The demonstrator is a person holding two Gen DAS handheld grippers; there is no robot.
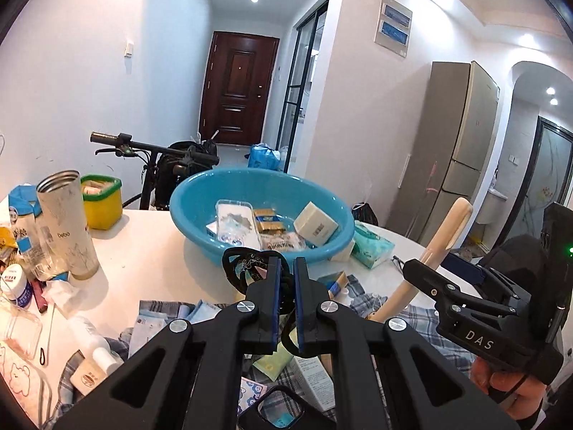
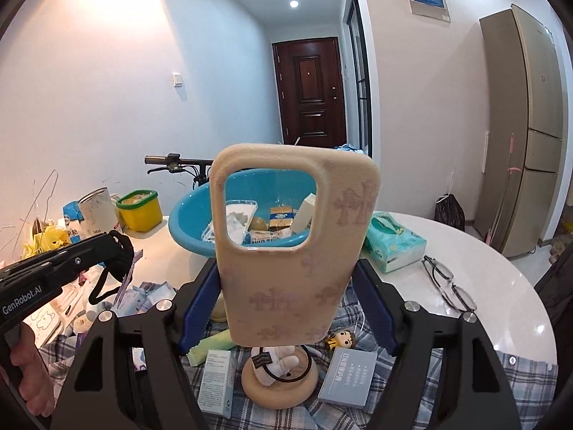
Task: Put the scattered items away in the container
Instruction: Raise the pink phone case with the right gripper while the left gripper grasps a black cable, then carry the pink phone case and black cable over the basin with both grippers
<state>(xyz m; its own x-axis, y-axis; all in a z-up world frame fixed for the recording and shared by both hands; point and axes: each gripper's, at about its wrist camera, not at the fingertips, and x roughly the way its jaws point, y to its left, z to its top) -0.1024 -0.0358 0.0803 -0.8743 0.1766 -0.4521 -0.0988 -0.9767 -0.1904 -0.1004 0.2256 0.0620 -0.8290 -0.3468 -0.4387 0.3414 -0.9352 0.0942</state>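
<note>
A blue basin (image 1: 200, 222) stands on the white table with a clear case, gold packets and a cream box inside. My left gripper (image 1: 287, 265) is shut on a black looped band (image 1: 247, 268), held above the table just short of the basin's near rim. In the right wrist view the same gripper (image 2: 120, 247) comes in from the left with the band (image 2: 104, 286) dangling. My right gripper (image 2: 286, 268) is shut on the sides of a beige phone case (image 2: 290, 251), held upright in front of the basin (image 2: 182, 225). The left wrist view shows it (image 1: 420, 274) at the right with the case (image 1: 440, 243).
A plaid cloth (image 2: 422, 369) under both grippers carries small boxes, a figurine (image 2: 342, 338) and a hand-shaped stand (image 2: 279, 372). A steel tumbler (image 1: 68, 222), a yellow tub (image 1: 102, 202) and bottles crowd the left. A tissue pack (image 2: 394, 243) and glasses (image 2: 447, 283) lie at the right.
</note>
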